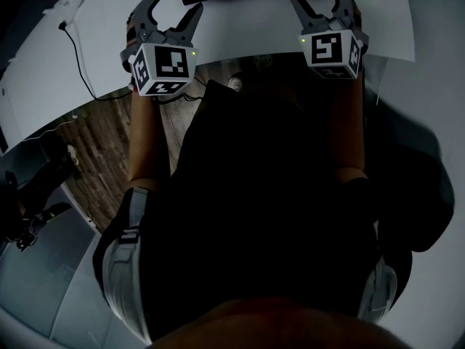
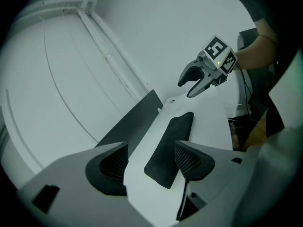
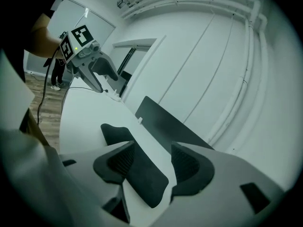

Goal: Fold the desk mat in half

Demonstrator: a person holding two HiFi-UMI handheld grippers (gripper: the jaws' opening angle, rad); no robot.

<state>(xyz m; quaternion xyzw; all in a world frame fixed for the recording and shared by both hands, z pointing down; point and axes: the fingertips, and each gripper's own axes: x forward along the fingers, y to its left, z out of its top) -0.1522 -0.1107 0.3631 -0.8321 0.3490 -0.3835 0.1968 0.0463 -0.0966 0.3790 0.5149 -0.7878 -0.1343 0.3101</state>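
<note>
While the dark mat (image 2: 170, 141) lies on the white counter (image 2: 208, 122), the left claw (image 2: 151, 160) and the right claw (image 3: 149, 162) hover above it, each with jaws apart, holding nothing.

Head cam: high, over person's torso, faces steeply down. Tabletop (image 1: 247, 27) only at frame top, w/ left hand-held gripper (image 1: 182, 2) and right hand-held gripper (image 1: 322, 6).

Left gripper view: low, close over tabletop, looks along own jaws twd right hand-held gripper (image 2: 187, 88), upper right.

Right gripper view: same low angle, opp. direction; left hand-held gripper (image 3: 106, 85) upper left.

Gripper views face each other; both share tabletop, desk mat (image 2: 170, 143), dark back panel (image 2: 132, 122).
</note>
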